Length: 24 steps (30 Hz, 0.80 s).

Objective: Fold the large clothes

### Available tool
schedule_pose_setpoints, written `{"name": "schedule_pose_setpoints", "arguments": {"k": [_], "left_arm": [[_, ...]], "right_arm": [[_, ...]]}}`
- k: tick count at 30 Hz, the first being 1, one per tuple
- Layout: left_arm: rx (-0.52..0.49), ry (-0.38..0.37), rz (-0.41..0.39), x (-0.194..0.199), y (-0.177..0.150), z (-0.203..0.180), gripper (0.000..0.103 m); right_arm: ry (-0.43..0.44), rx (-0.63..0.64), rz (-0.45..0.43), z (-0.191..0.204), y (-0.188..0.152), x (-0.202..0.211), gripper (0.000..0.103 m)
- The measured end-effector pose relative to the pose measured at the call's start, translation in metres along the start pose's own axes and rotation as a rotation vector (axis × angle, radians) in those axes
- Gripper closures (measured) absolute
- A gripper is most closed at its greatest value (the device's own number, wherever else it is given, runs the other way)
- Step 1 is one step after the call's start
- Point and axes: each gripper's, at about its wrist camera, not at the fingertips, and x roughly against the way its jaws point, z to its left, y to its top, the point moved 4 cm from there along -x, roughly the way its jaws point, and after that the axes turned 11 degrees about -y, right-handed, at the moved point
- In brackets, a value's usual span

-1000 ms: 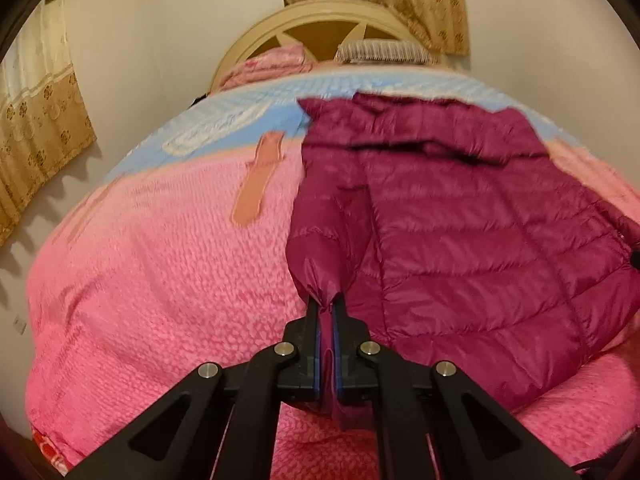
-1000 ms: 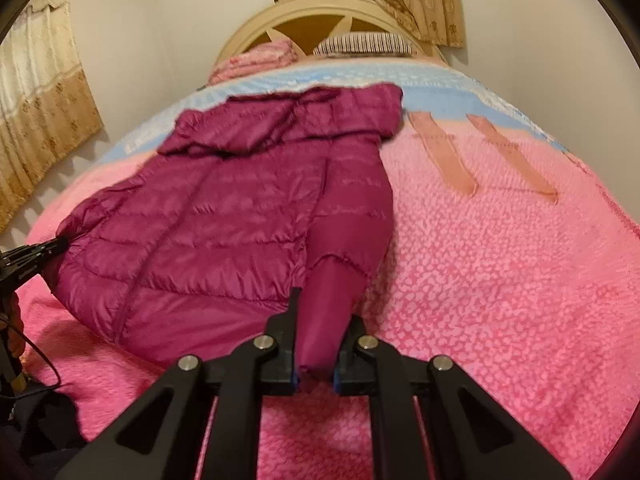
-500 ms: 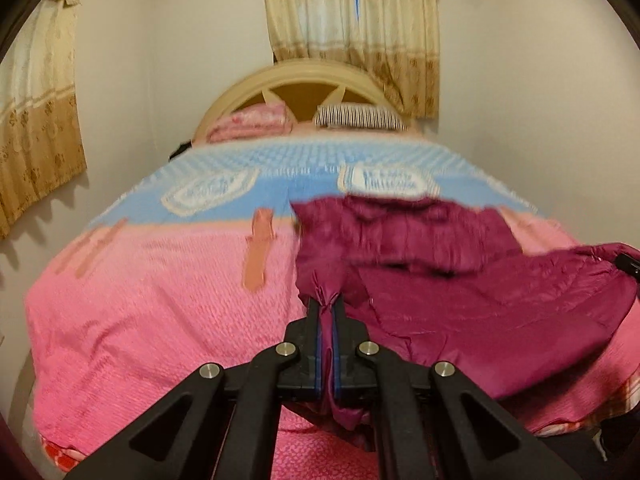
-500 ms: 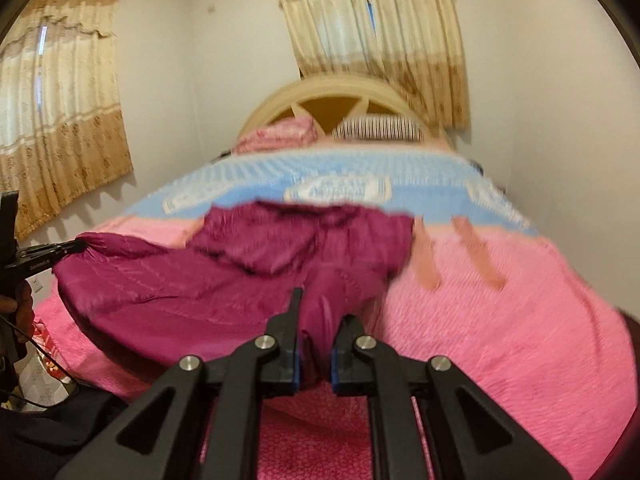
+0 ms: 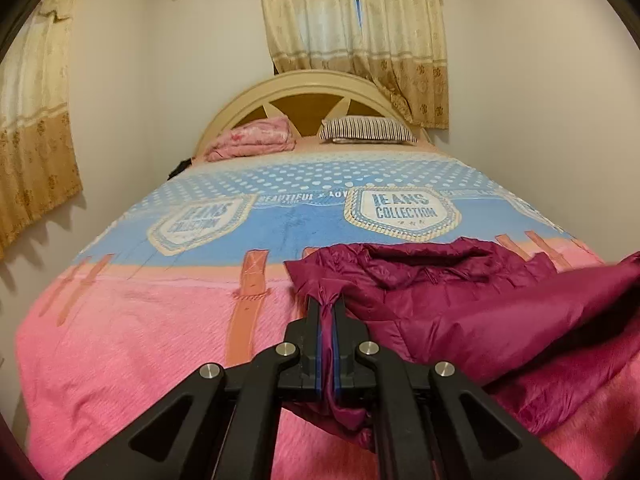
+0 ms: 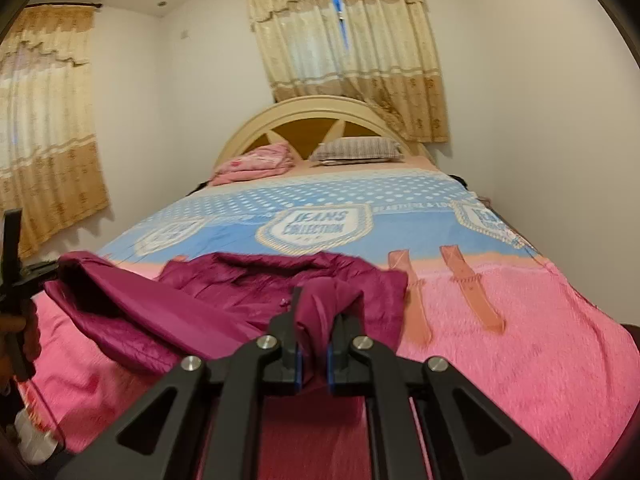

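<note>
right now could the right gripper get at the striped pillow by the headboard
Probably not. The right gripper is shut on a bunched sleeve of the maroon jacket, and the striped pillow lies at the far end of the bed, well beyond it. It would have to let go first.

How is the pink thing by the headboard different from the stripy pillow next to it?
The pink folded blanket is flowery, while the striped pillow has dark and light stripes. The blanket is a lumpy stack of folds; the pillow is one smooth, flatter shape. The blanket lies left, the pillow right. Both rest at the head of the bed, against the headboard.
</note>
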Motion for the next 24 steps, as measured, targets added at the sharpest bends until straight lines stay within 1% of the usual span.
{"name": "schedule_pose_setpoints", "arguments": {"k": [2, 6, 7, 11, 12, 15, 17, 18, 19, 20, 21, 22, 23, 24], "left_arm": [[0.012, 0.012, 0.012, -0.026, 0.007, 0.005, 0.100], [0.002, 0.035, 0.036, -0.064, 0.016, 0.011, 0.100], [0.004, 0.038, 0.046, -0.072, 0.017, 0.012, 0.100], [0.018, 0.048, 0.089, -0.110, 0.017, 0.022, 0.099], [0.022, 0.050, 0.101, -0.118, 0.016, 0.024, 0.096], [0.047, 0.038, 0.126, -0.141, 0.017, 0.030, 0.096], [0.066, 0.034, 0.140, -0.153, 0.017, 0.034, 0.093], [0.069, 0.060, 0.145, -0.158, 0.019, 0.036, 0.077], [0.073, 0.100, 0.140, -0.161, 0.020, 0.039, 0.050], [0.084, 0.142, 0.125, -0.163, 0.024, 0.043, 0.036], [0.097, 0.172, 0.103, -0.164, 0.027, 0.047, 0.018], [0.109, 0.189, 0.079, -0.165, 0.029, 0.049, 0.014], [0.117, 0.200, 0.062, -0.168, 0.032, 0.050, 0.014], [0.114, 0.207, 0.063, -0.171, 0.033, 0.050, 0.014]], "right_arm": [[-0.007, -0.004, 0.005, 0.003, 0.015, -0.023, 0.094], [-0.026, 0.010, 0.033, 0.008, 0.034, -0.065, 0.094], [-0.030, 0.009, 0.037, 0.007, 0.033, -0.068, 0.094], [-0.047, 0.019, 0.079, 0.011, 0.039, -0.106, 0.094], [-0.055, 0.026, 0.089, 0.012, 0.040, -0.114, 0.094], [-0.075, 0.033, 0.122, 0.012, 0.036, -0.137, 0.094], [-0.085, 0.037, 0.142, 0.011, 0.033, -0.151, 0.094], [-0.093, 0.039, 0.152, 0.011, 0.031, -0.159, 0.094], [-0.099, 0.040, 0.160, 0.012, 0.030, -0.166, 0.095], [-0.110, 0.039, 0.170, 0.011, 0.027, -0.173, 0.094], [-0.117, 0.035, 0.176, 0.010, 0.026, -0.179, 0.094], [-0.121, 0.025, 0.187, 0.007, 0.024, -0.186, 0.094], [-0.126, 0.016, 0.195, 0.007, 0.024, -0.195, 0.094], [-0.135, 0.006, 0.199, 0.005, 0.023, -0.201, 0.094]]}}
